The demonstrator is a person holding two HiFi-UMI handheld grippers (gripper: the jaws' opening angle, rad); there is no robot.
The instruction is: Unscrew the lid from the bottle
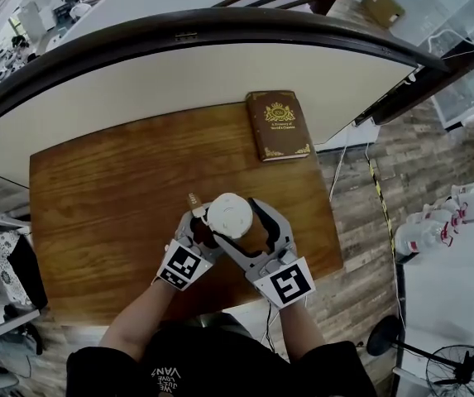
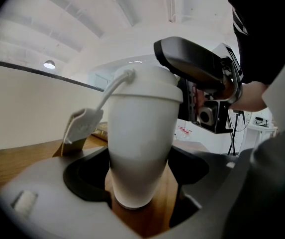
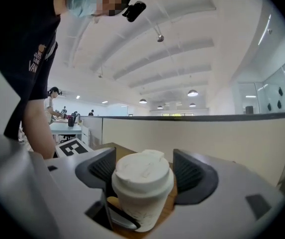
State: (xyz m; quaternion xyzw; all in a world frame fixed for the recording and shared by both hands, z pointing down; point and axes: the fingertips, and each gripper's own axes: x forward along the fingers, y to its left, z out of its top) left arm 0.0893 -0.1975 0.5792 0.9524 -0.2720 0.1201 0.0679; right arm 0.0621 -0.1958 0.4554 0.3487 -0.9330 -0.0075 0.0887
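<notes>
A white paper cup (image 1: 245, 240) with a white lid (image 1: 230, 215) stands on the wooden table (image 1: 112, 197) near its front edge. A tea-bag tag (image 2: 82, 126) hangs from the lid on a string. My left gripper (image 1: 199, 230) is shut on the cup's lower body (image 2: 140, 148), with a pad pressed on each side (image 2: 137, 183). My right gripper (image 1: 238, 220) is up at lid height. Its jaws stand open on either side of the lid (image 3: 143, 171), with a narrow gap on each side (image 3: 144, 176). The cup's base rests on the wood.
A brown book (image 1: 280, 125) lies at the table's far right corner. A white curved partition (image 1: 179, 81) with a dark rail borders the far side. The table's right edge (image 1: 336, 222) drops to a wood-plank floor with cables.
</notes>
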